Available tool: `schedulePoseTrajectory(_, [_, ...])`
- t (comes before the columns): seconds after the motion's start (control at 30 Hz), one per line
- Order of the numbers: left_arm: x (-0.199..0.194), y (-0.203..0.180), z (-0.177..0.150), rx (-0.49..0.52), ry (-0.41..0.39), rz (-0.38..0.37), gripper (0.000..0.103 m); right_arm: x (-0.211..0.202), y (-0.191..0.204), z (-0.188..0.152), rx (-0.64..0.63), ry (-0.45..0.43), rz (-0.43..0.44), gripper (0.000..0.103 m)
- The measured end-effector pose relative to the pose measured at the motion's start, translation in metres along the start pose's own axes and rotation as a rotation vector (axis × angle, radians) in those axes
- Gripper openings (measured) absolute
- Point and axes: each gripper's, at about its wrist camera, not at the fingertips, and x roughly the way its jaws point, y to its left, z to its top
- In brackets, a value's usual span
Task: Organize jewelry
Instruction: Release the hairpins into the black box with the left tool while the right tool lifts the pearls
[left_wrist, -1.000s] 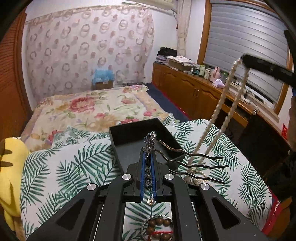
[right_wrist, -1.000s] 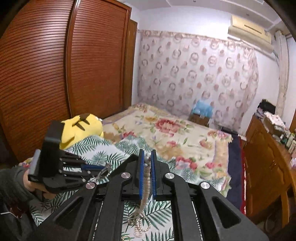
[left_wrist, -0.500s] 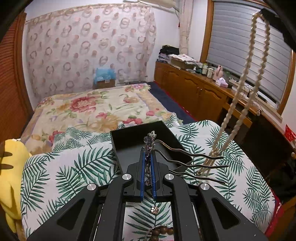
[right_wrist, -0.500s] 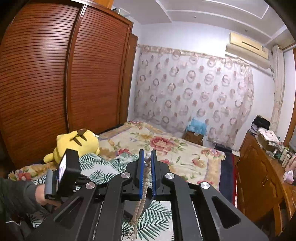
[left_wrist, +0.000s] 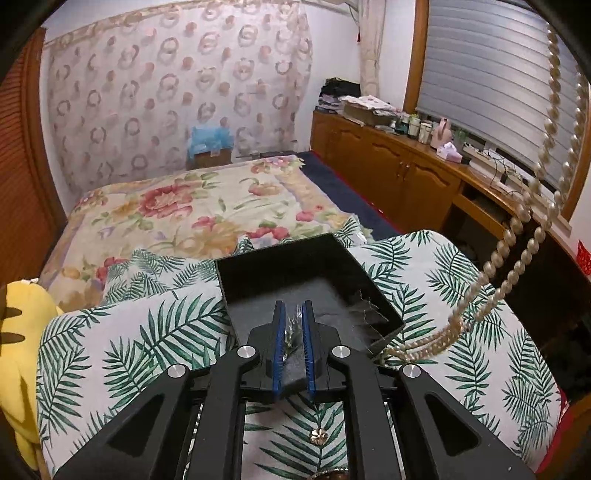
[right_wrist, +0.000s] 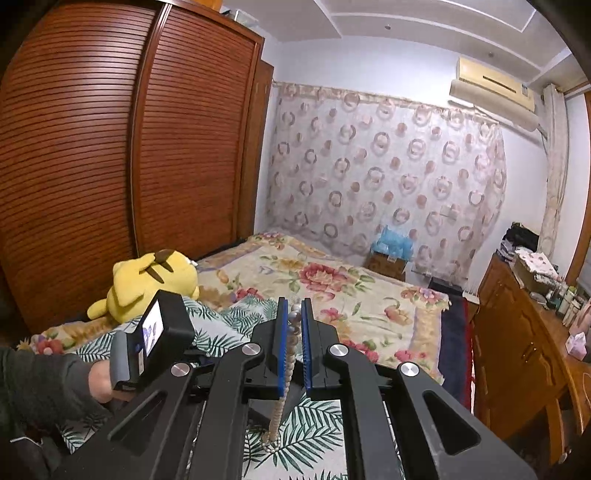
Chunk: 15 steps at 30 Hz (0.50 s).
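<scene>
Pearls (left_wrist: 532, 240) hang in a long doubled strand from the right gripper (right_wrist: 293, 325), pinched narrow on the beads, their tail pooled just right of the black tray (left_wrist: 280, 269). The left gripper (left_wrist: 293, 325), jaws slightly apart over the tray with something silvery between them, is nearer it.

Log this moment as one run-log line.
left gripper: over black tray, jaws slightly apart around a silver hair comb, blurred | right gripper: shut on pearl necklace, raised, its end trailing on leaf-print cloth
</scene>
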Motion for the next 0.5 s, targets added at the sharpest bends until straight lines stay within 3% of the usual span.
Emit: schedulePoseTrajectory(0.5, [-0.018,0.000,-0.019,0.000,0.003,-0.005,0.007,0.019,0.002,-0.019,0.023,0.028,0.018,0.008])
